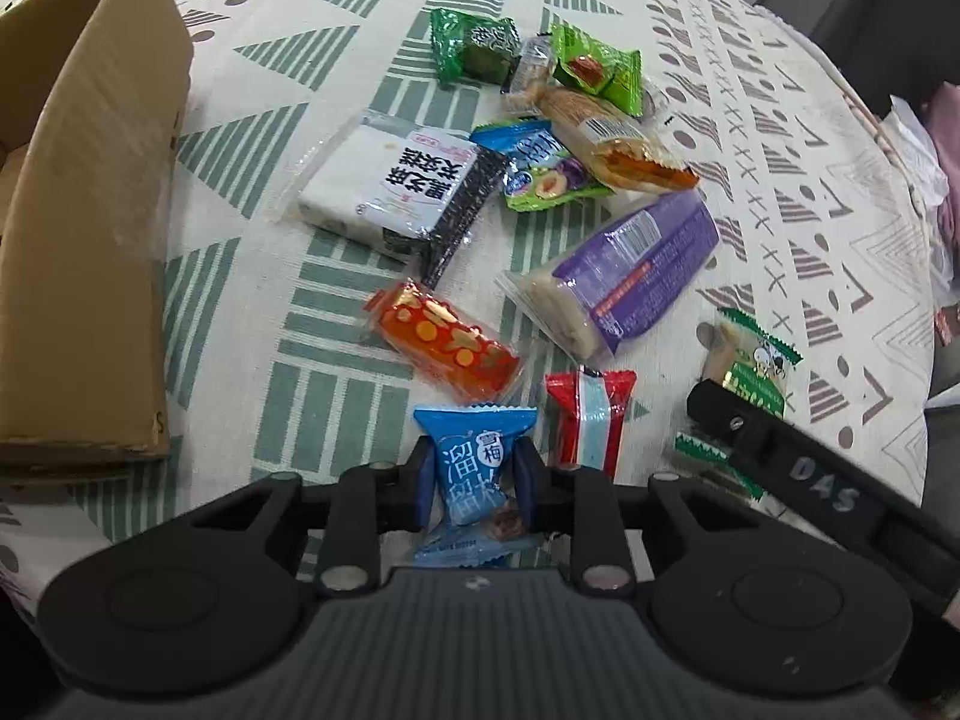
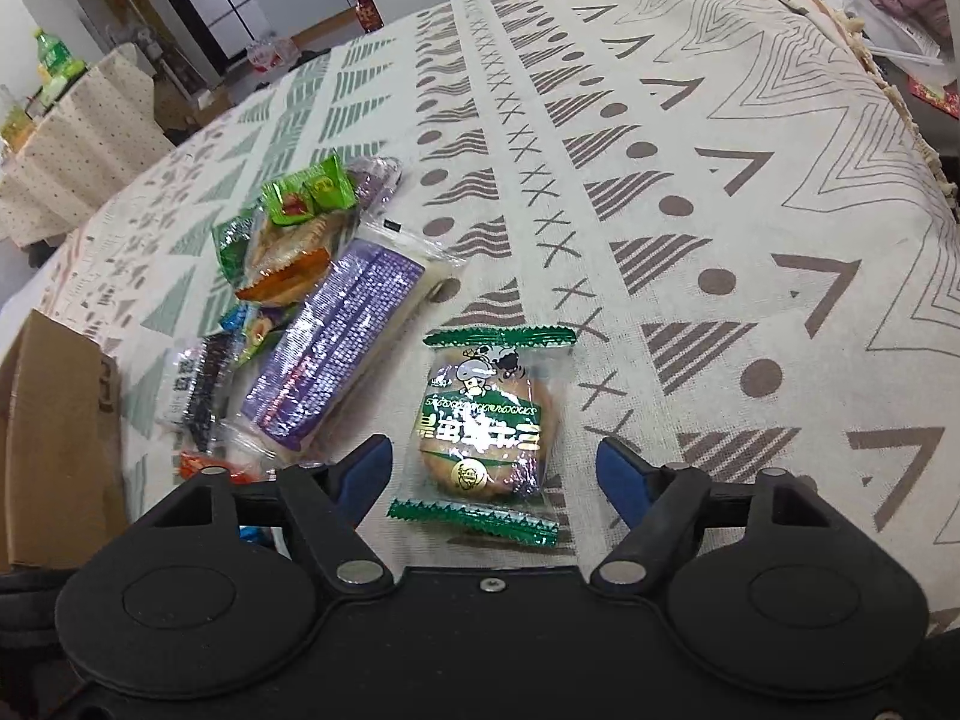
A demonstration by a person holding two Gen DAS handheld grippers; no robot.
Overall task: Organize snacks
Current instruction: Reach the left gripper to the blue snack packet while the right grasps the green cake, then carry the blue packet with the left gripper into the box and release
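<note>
left tool [image 1: 474,471] clamps one blue candy [image 1: 475,462]; right tool [image 2: 495,468] apart around one cake [image 2: 489,426].

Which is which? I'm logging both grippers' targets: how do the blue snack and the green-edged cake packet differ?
The blue snack is pinched between the left gripper's fingers; the cake packet lies flat on the cloth between the right gripper's open, untouching fingers. The blue snack's wrapper is opaque; the cake packet is clear, showing a round cake. Both are single sealed snacks with crimped ends.
</note>
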